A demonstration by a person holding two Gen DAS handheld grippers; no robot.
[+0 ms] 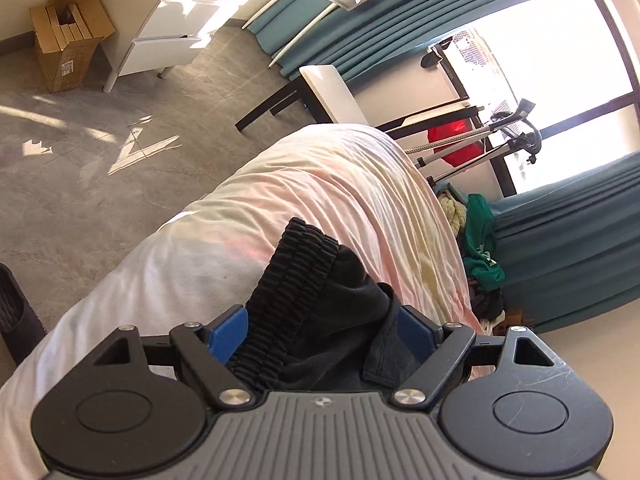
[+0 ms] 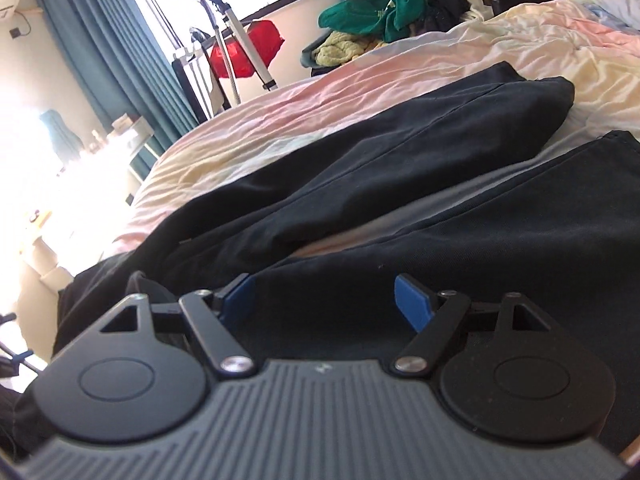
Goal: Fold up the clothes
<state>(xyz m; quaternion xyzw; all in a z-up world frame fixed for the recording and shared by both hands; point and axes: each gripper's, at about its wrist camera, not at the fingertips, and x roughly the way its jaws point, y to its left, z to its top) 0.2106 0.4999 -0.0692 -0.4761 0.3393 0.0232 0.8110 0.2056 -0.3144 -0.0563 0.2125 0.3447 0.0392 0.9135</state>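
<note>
Dark navy trousers (image 2: 400,168) lie spread on a bed with a pale pink and yellow sheet (image 2: 280,116), their two legs running away from the right wrist camera. My right gripper (image 2: 324,300) is open, low over the trousers' near part, with fabric under its blue pads (image 2: 412,304). In the left wrist view the trousers' ribbed elastic waistband (image 1: 296,280) is bunched between the wide-apart blue pads (image 1: 228,332) of my left gripper (image 1: 322,330). The fabric fills the gap; I cannot tell if the jaws grip it.
A pile of green and yellow clothes (image 2: 372,20) lies beyond the bed's far side. A stand with a red item (image 2: 244,52) is by the window. A white chair (image 1: 332,92), white drawers (image 1: 168,40) and a cardboard box (image 1: 68,40) stand on the grey floor.
</note>
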